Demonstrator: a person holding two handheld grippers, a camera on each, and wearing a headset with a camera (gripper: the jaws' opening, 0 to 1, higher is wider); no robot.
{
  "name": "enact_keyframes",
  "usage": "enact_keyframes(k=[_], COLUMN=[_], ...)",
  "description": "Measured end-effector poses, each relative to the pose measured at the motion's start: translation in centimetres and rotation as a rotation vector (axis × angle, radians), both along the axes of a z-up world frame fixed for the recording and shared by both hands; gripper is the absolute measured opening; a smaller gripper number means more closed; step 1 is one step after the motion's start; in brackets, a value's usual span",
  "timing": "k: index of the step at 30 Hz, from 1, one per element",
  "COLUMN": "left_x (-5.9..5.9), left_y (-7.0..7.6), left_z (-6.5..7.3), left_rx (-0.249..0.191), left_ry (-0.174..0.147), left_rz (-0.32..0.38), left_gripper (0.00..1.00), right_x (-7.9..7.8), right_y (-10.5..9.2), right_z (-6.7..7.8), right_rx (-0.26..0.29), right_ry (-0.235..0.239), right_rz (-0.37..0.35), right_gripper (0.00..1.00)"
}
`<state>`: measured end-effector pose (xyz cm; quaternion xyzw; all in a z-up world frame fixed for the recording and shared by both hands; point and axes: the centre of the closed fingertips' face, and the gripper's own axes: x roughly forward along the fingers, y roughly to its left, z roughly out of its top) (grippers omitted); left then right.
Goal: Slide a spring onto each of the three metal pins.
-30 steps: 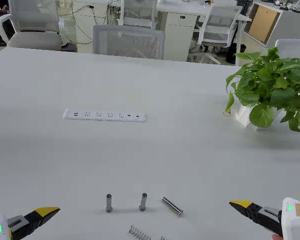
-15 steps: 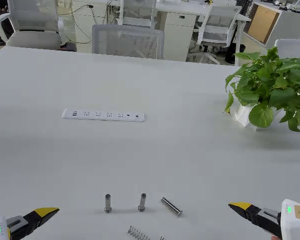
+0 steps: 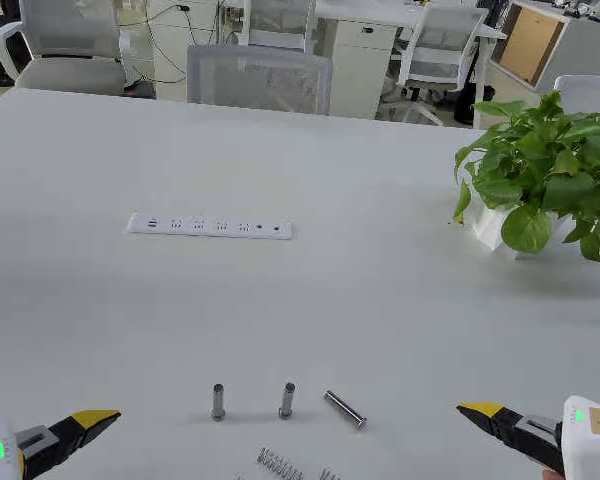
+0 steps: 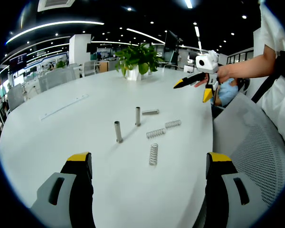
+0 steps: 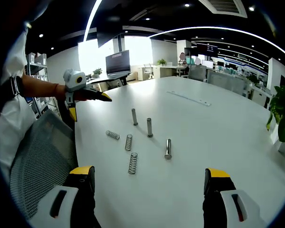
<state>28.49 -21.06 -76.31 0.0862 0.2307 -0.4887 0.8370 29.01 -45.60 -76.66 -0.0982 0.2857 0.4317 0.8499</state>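
Two metal pins (image 3: 218,401) (image 3: 287,399) stand upright near the table's front edge. A third pin (image 3: 345,410) lies on its side to their right. Two springs (image 3: 278,465) (image 3: 328,475) show at the bottom edge of the head view. In the left gripper view three springs (image 4: 153,154) (image 4: 156,133) (image 4: 173,124) lie loose beside the pins (image 4: 118,131). My left gripper (image 3: 95,420) (image 4: 148,158) is open, well left of the pins. My right gripper (image 3: 480,409) (image 5: 148,172) is open, off to their right, with a spring (image 5: 133,163) lying ahead of it. Neither holds anything.
A white power strip (image 3: 209,227) lies mid-table. A potted green plant (image 3: 540,175) stands at the right. Office chairs (image 3: 258,78) line the far edge. Bare table (image 3: 380,300) stretches between the pins and the strip.
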Motion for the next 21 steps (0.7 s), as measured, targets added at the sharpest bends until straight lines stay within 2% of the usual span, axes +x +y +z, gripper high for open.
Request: enact_keyframes(k=[12, 21], left_x=[0.0, 0.1], left_y=[0.2, 0.4], left_z=[-0.3, -0.3], left_rx=[-0.006, -0.006], left_ry=[0.007, 0.0], left_rz=[0.007, 0.007], left_gripper=[0.99, 0.99], right_x=[0.2, 1.9], right_y=[0.4, 1.7], right_z=[0.2, 1.6], right_rx=[-0.004, -0.02], right_ry=[0.003, -0.014], right_rz=[0.014, 0.057], right_gripper=[0.95, 0.94])
